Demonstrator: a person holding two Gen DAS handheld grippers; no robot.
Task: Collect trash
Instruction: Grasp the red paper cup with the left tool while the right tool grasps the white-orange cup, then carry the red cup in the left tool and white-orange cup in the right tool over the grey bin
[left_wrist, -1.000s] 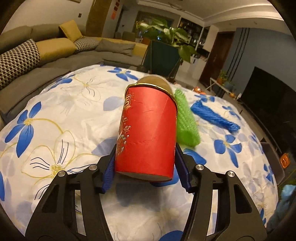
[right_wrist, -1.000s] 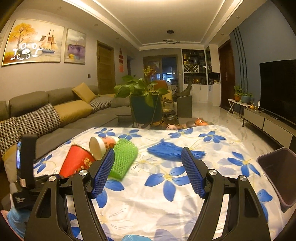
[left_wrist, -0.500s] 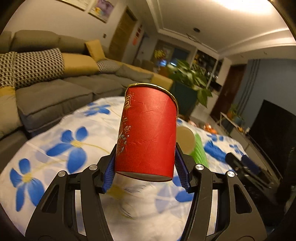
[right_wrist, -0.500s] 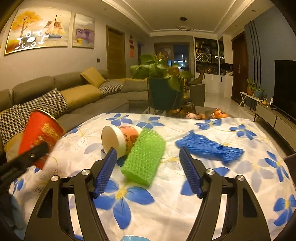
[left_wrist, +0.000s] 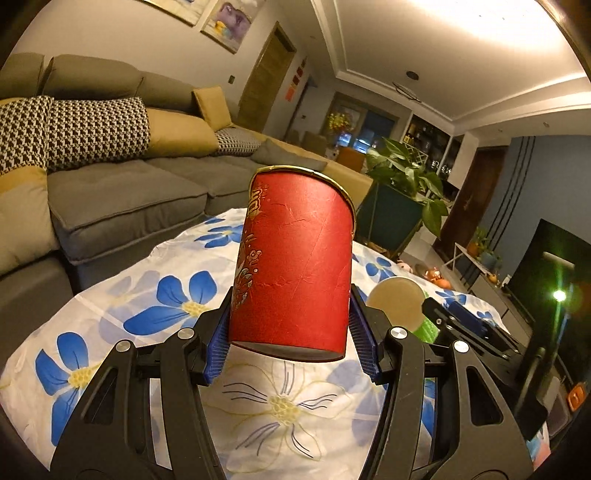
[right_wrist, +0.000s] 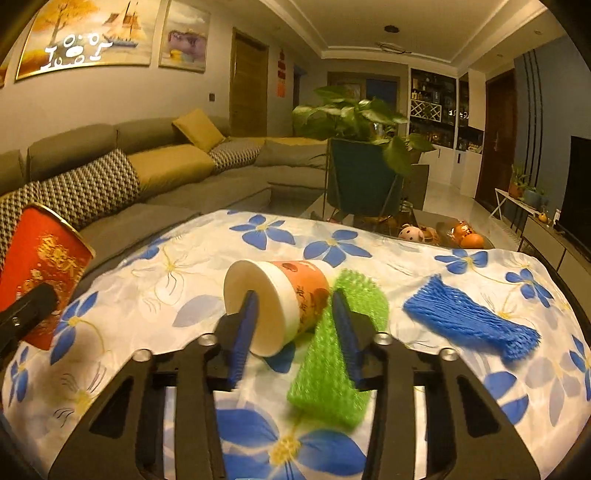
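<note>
Warm, dim indoor light filled both views, brightest from the ceiling cove (left_wrist: 461, 48) in the left view. A green lens flare (left_wrist: 559, 295) glared near the TV (left_wrist: 554, 266). Fisheye bending curved the walls, with black vignetting at the corners. The green net (right_wrist: 332, 369) looked motion-blurred.

Lifted further off the flowered cloth (left_wrist: 177, 306) than a second ago: the red can (left_wrist: 291, 266) in the left gripper (left_wrist: 291, 347), now seen against the sofa (left_wrist: 122, 199) instead of the cloth. Moved forward and narrowed: the right gripper (right_wrist: 293, 325), one finger (right_wrist: 243, 325) now in front of the paper cup (right_wrist: 277, 299), the other finger at the green foam net (right_wrist: 332, 350). Half a second ago, wide and short of both.
</note>
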